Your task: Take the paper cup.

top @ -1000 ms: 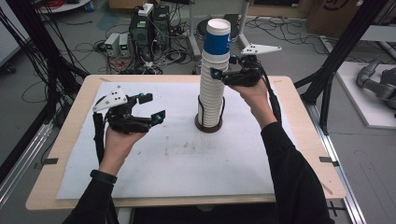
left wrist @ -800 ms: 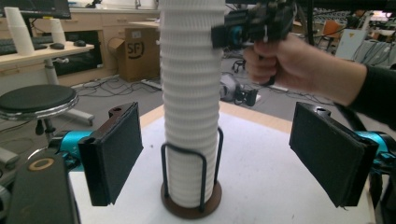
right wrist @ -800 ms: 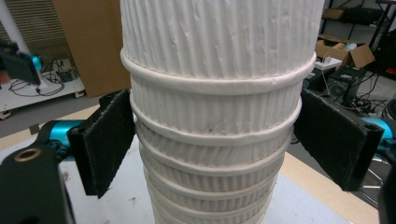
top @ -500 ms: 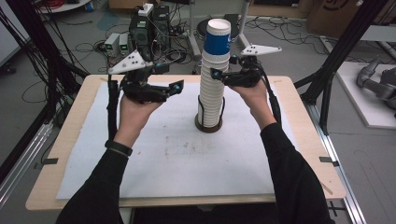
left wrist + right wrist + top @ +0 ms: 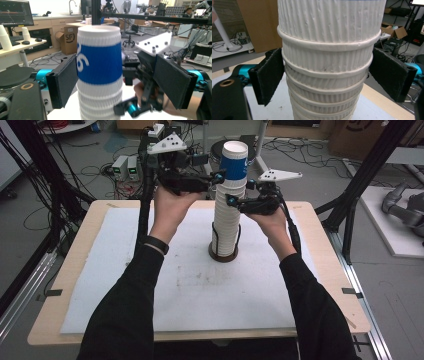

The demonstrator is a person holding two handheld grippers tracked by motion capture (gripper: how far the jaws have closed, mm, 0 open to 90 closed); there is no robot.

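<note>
We are bracketing the blue-banded top cup [image 5: 99, 58] at frame centre with our left gripper [image 5: 212, 176], jaws closing, one pad touching, our right gripper [image 5: 239, 194] clamping the cup stack [image 5: 325, 72] lower down

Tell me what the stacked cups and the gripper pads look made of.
Stacked cups: apparently paper, matte white, with ribbed walls and rolled rims; the top cup carries a printed blue band. Gripper pads: black, dull and finely textured, probably foam or rubber; hard to say which.
</note>
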